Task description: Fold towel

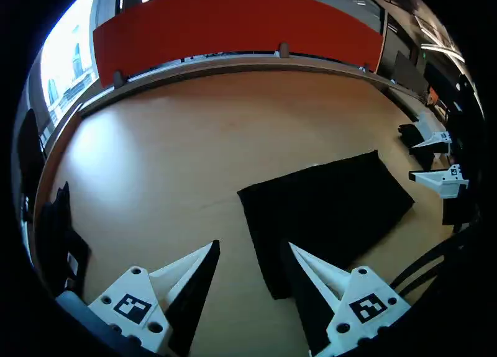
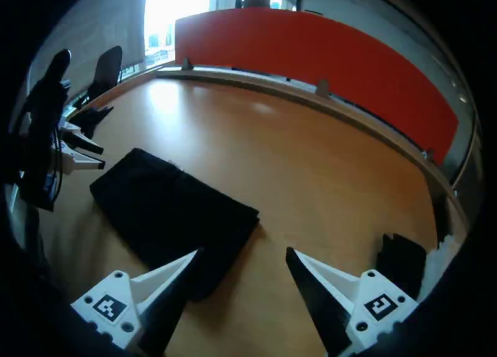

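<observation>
A black towel [image 1: 329,211] lies folded flat on the wooden table [image 1: 186,140]. In the left gripper view my left gripper [image 1: 251,243] is open just above the table. Its right finger overlaps the towel's near corner, and nothing is between the fingers. Farther right, my right gripper [image 1: 411,161] points toward the towel's far side. In the right gripper view my right gripper [image 2: 243,251] stands open and empty, with the towel [image 2: 168,211] just ahead of its left finger. Beyond the towel, the left gripper [image 2: 103,159] shows with its fingers apart.
An orange partition [image 1: 236,28] runs along the table's far edge [image 2: 323,59]. A small dark cloth [image 2: 401,261] lies near the table's right end. Dark chairs [image 2: 105,68] stand by the bright window. Bare tabletop [image 2: 298,158] spreads beyond the towel.
</observation>
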A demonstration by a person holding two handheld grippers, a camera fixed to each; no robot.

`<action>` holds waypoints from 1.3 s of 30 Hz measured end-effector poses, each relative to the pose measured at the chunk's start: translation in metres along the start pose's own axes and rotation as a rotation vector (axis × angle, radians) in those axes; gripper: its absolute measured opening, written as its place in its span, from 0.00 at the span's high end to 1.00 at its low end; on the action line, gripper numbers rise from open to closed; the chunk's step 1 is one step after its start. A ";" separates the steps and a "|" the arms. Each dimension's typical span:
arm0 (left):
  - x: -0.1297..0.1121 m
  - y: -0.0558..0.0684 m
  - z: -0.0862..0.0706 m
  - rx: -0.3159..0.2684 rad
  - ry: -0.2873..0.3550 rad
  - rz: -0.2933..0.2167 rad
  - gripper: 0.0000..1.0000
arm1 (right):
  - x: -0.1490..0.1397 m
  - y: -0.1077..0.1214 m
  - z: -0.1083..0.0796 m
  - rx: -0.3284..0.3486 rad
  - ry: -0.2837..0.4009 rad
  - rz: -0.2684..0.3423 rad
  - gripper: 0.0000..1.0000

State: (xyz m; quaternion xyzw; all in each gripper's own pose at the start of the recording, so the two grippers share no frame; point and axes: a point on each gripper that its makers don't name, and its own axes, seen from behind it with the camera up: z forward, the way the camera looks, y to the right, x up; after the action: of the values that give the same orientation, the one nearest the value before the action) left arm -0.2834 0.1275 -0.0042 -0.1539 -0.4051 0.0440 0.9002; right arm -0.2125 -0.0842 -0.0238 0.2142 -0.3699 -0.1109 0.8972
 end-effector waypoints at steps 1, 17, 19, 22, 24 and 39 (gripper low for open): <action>-0.002 0.001 -0.002 0.000 0.000 -0.005 0.29 | -0.001 -0.001 -0.002 -0.001 0.001 0.002 0.00; -0.034 0.003 -0.032 0.024 -0.007 -0.077 0.29 | -0.015 -0.016 -0.025 0.003 0.004 0.020 0.00; -0.037 0.001 -0.036 0.033 -0.006 -0.087 0.29 | -0.017 -0.017 -0.026 0.004 0.003 0.020 0.00; -0.043 -0.003 -0.042 0.047 -0.006 -0.102 0.29 | -0.019 -0.019 -0.028 0.007 0.002 0.018 0.00; -0.048 -0.004 -0.047 0.055 -0.008 -0.112 0.29 | -0.020 -0.020 -0.030 0.008 0.002 0.016 0.00; -0.064 -0.014 -0.068 0.098 -0.007 -0.151 0.29 | -0.027 -0.027 -0.032 0.049 -0.005 -0.035 0.00</action>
State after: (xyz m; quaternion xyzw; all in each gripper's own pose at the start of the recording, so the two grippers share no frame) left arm -0.2762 0.0841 -0.0886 -0.0784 -0.4161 -0.0036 0.9059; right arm -0.2098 -0.0885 -0.0729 0.2425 -0.3710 -0.1181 0.8886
